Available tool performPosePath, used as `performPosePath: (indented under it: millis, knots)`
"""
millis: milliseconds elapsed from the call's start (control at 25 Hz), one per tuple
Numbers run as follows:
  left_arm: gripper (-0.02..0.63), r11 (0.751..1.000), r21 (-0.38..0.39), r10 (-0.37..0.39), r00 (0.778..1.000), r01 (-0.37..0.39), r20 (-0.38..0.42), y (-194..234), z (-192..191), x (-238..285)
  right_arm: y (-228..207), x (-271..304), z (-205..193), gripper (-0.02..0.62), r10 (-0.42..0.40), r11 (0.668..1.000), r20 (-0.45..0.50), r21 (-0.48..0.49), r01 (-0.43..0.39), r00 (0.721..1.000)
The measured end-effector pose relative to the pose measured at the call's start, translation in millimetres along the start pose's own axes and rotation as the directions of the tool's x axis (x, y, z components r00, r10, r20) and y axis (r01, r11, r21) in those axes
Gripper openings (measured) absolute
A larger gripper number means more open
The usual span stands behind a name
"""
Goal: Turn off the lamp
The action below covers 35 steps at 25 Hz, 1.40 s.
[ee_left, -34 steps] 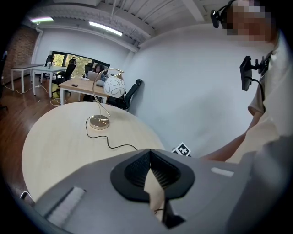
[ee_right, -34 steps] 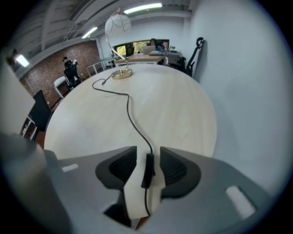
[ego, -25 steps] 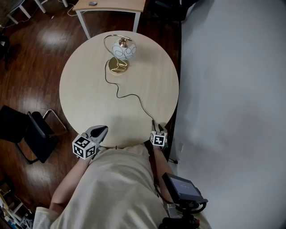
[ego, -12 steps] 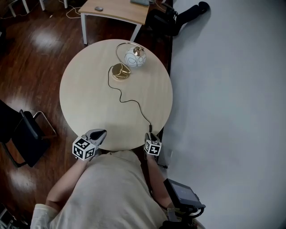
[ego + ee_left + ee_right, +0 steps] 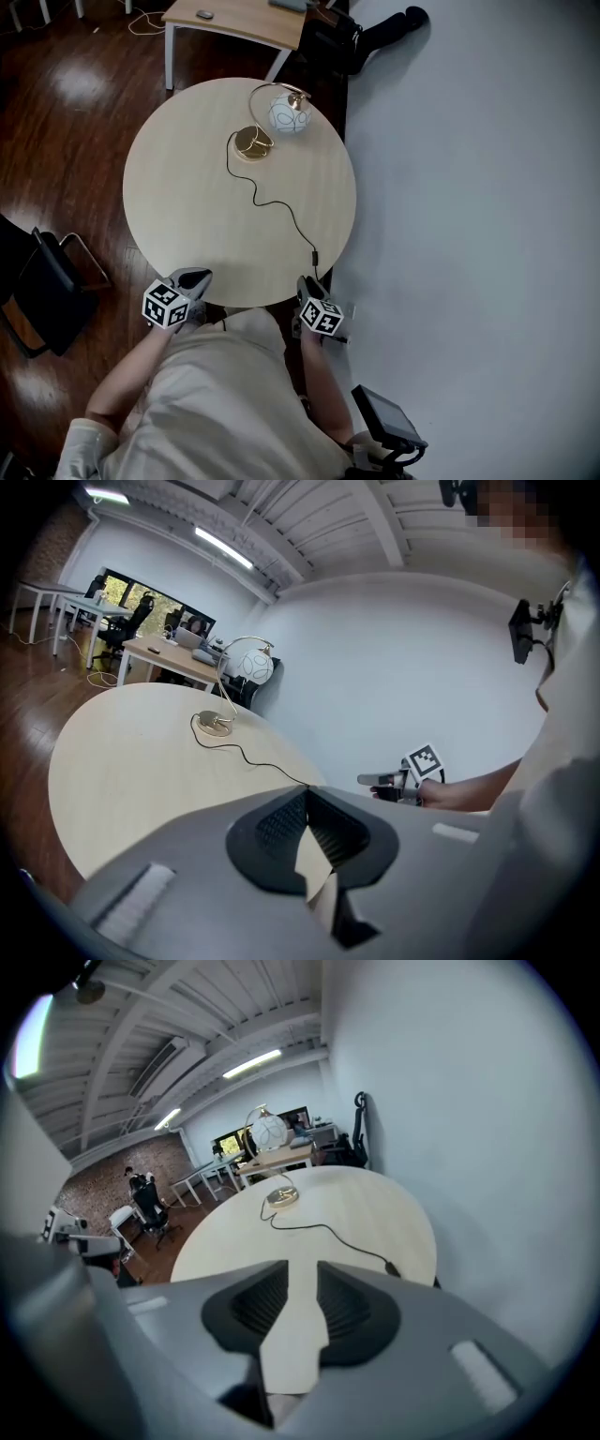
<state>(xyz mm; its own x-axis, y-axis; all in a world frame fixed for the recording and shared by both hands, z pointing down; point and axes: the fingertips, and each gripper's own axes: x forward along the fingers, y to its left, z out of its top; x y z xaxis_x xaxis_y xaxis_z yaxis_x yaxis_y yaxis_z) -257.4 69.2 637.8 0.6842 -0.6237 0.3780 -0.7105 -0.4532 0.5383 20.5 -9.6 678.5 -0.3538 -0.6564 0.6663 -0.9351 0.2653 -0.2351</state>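
The lamp stands at the far side of the round table (image 5: 187, 187), with a gold base (image 5: 251, 142) and a white globe shade (image 5: 288, 114). Whether it glows I cannot tell. Its black cord (image 5: 277, 204) runs to an inline switch (image 5: 315, 255) near the table's near right edge. My right gripper (image 5: 306, 285) hovers just behind that edge, short of the switch. In the right gripper view (image 5: 302, 1265) its jaws have just been closing, and a narrow gap with nothing in it remains. My left gripper (image 5: 195, 277) is at the near left edge with its tips (image 5: 306, 794) touching, empty.
A wooden desk (image 5: 234, 17) stands beyond the table. A black chair (image 5: 37, 291) is on the dark wood floor at the left. A pale wall (image 5: 469, 206) runs close along the table's right side, with a dark bag (image 5: 375, 37) at its foot.
Both grippers have drawn back from the table toward the person. The right one has lifted away from the cord's switch and its jaws have narrowed. The head view has shifted.
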Motion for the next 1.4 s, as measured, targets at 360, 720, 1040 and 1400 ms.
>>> performPosePath:
  millis: [360, 720, 1040, 1400]
  knots:
    - [0.000, 1.000, 0.000, 0.029, 0.998, -0.029, 0.050, 7.2, 0.4, -25.9, 22.4, -19.4, -10.1, 0.063, 0.052, 0.996, -0.013, -0.077, -0.053, 0.999]
    - [0.000, 0.998, -0.009, 0.068, 0.997, -0.068, 0.022, -12.3, -24.0, -25.1, 17.4, -32.5, 2.0, 0.063, 0.121, 0.991, 0.065, -0.060, -0.117, 0.990]
    - [0.000, 0.998, 0.047, 0.048, 0.999, -0.048, -0.002, -82.3, -23.1, 5.9, -16.4, -78.6, -31.2, 0.061, 0.175, 0.984, 0.092, 0.002, -0.176, 0.980]
    - [0.000, 0.995, 0.082, 0.053, 0.999, -0.052, -0.007, -166.8, -52.6, 23.3, -43.6, -170.6, -36.9, 0.058, 0.254, 0.966, 0.179, -0.094, -0.241, 0.950]
